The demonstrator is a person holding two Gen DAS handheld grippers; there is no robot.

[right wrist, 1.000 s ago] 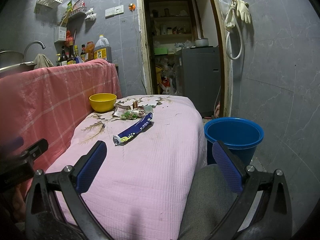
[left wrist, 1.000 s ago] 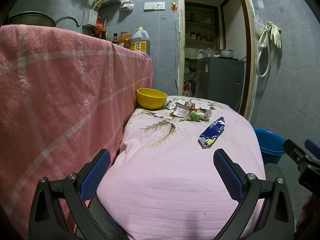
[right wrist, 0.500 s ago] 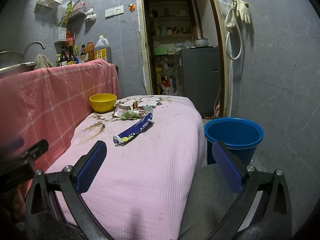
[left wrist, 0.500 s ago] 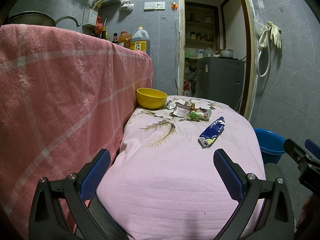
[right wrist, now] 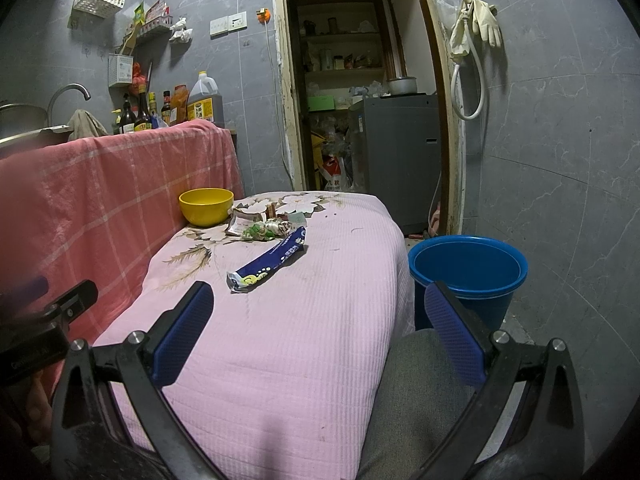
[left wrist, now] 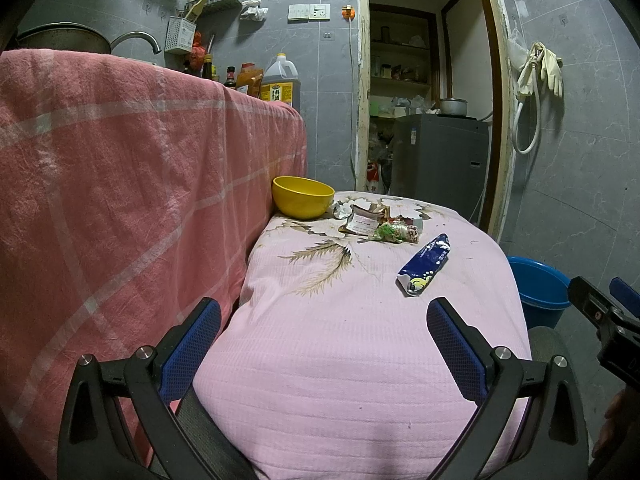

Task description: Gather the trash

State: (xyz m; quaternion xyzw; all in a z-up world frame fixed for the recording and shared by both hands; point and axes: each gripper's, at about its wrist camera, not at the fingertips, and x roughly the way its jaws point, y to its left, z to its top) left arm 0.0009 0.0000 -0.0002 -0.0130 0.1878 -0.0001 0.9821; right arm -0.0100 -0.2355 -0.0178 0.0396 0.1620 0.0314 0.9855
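Nothing has moved since a second ago: both views match the earlier ones, wrapper for wrapper. Your left gripper [left wrist: 324,344] hangs low over the near end of the pink cloth [left wrist: 340,360], its blue pads spread wide with nothing between them. Your right gripper [right wrist: 320,332] is the same, wide and empty, held over the near right corner of the cloth, with a grey trouser leg [right wrist: 420,392] showing under its right finger.

The trash lies where it did. The blue wrapper [left wrist: 425,264] rests flat on the cloth, well ahead of both grippers, its torn end pointing toward you. Beyond it, a small heap of crumpled wrappers [left wrist: 380,226] sits near the far end, a green-and-white one in front and a brownish packet behind. The yellow bowl [left wrist: 303,197] stands just left of that heap, close against the pink checked cloth [left wrist: 120,184] draped over the counter.

The blue bucket [right wrist: 468,272] stands on the floor just off the right side of the covered table, upright, and what shows of its inside looks bare. In the left view you see only its rim past the cloth's edge, with your right gripper's tip poking in from the right.
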